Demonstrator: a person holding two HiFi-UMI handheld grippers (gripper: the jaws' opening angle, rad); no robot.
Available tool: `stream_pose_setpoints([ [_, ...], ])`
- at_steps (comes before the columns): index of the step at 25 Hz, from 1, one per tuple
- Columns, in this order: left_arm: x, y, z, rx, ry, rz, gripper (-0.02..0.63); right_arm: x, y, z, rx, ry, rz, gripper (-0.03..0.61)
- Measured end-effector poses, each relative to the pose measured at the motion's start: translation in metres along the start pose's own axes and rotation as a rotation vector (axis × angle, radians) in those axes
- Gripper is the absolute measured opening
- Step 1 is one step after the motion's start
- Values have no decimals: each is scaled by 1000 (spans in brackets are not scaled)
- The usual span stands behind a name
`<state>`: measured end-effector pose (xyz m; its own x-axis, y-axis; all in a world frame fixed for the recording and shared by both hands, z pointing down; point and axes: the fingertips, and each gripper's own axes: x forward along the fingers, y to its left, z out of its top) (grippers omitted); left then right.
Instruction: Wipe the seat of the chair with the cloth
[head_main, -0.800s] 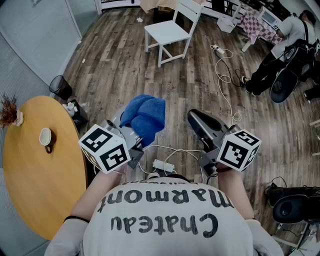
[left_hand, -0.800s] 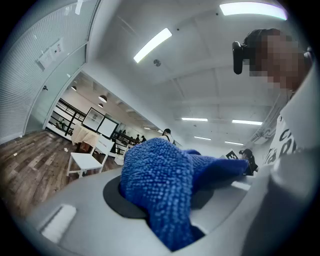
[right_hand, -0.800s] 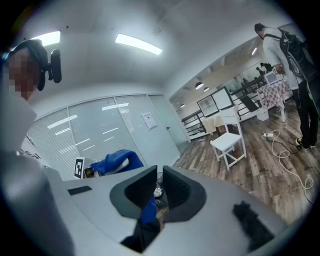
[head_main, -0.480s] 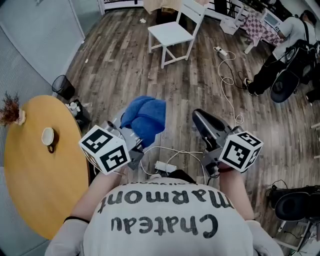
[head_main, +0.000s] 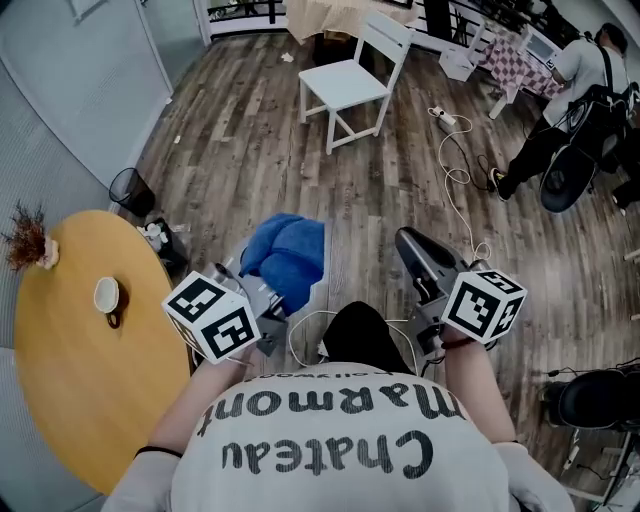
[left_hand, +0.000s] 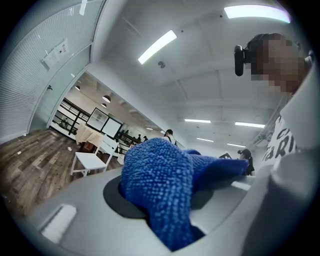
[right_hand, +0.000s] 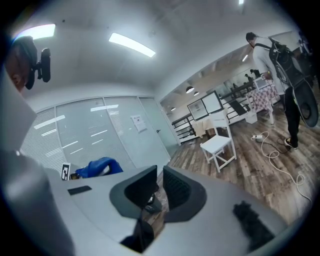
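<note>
The white wooden chair (head_main: 350, 85) stands far ahead on the plank floor, its seat bare; it also shows small in the left gripper view (left_hand: 90, 162) and the right gripper view (right_hand: 219, 145). My left gripper (head_main: 268, 290) is shut on a bunched blue cloth (head_main: 285, 255), which fills the space between its jaws (left_hand: 165, 200) and drapes over them. My right gripper (head_main: 425, 265) is held level beside it; its dark jaws (right_hand: 159, 187) stand almost together with nothing in them. Both grippers are well short of the chair. The cloth (right_hand: 97, 167) shows at the left of the right gripper view.
A round wooden table (head_main: 70, 400) at my left carries a cup (head_main: 106, 296) and a dried plant (head_main: 28, 245). A black bin (head_main: 130, 187) stands by it. Cables and a power strip (head_main: 445, 120) lie right of the chair. A person (head_main: 560, 110) bends at the far right.
The chair and floor have slid down the head view as the person walks toward the chair. A dark knee has appeared between the grippers. The cloth stays gripped.
</note>
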<state>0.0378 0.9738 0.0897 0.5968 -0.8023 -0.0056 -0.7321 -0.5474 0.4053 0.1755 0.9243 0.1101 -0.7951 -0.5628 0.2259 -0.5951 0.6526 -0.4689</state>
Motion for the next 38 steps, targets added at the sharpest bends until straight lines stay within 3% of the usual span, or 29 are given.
stream_pose_setpoints([
  [4,1,20,1,-17,12,23,129,13,-10,13,-2,-21,-13,48],
  [8,13,45,6,-29,-17,30,129,39,-14,20,-79,-2,-11,52],
  [11,30,68,12,-43,-41,21,129,67,-34,26,-70,-3,-19,51],
  [17,84,145,39,-33,-15,29,129,155,-90,67,17,-17,16,51],
  [28,177,262,86,-24,-49,52,129,304,-154,142,-60,59,89,51],
  [31,192,273,95,0,-68,19,126,323,-168,154,-33,39,83,51],
  [36,209,280,118,2,-189,-158,124,348,-196,150,125,41,87,51],
  [38,221,296,121,35,-169,-152,125,359,-207,151,112,46,62,51],
])
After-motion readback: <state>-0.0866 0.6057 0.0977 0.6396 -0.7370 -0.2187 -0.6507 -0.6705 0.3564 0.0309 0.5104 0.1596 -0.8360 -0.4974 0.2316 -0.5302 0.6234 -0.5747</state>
